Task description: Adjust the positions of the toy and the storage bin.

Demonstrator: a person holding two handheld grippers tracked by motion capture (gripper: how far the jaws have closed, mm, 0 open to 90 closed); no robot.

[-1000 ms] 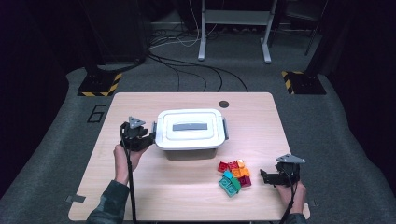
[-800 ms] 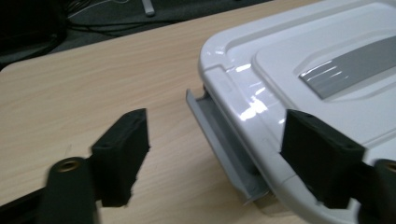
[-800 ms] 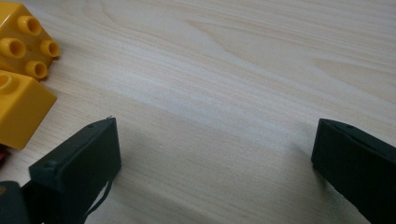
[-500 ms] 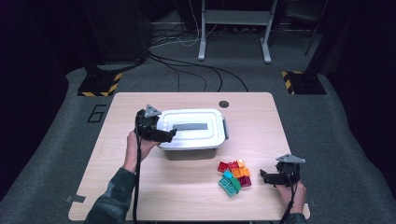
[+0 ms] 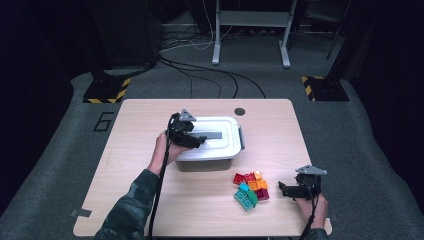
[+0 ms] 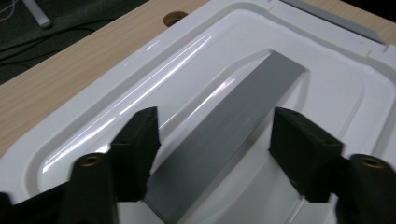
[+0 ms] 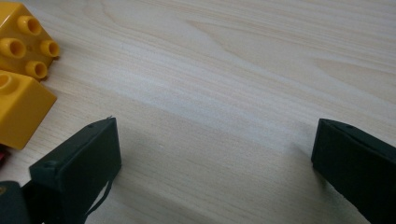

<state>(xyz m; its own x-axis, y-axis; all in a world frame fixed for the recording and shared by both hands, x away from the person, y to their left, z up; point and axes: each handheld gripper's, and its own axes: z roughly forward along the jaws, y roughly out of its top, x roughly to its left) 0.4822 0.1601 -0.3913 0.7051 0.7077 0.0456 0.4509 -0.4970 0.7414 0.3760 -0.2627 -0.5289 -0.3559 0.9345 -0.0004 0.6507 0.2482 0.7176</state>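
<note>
Our left gripper (image 5: pixel 196 140) reaches forward on an outstretched forearm, its jaws just closing yet apart; our right gripper (image 5: pixel 283 189) points left, jaws wide.

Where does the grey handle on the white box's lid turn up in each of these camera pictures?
High view: the grey handle lies mid-picture on the white lid, at the left gripper.
Left gripper view: the handle runs diagonally between the two black jaws, pads not touching it.
Right gripper view: bare table and yellow bricks there, no handle.
Shared landmark: the white lid.
</note>
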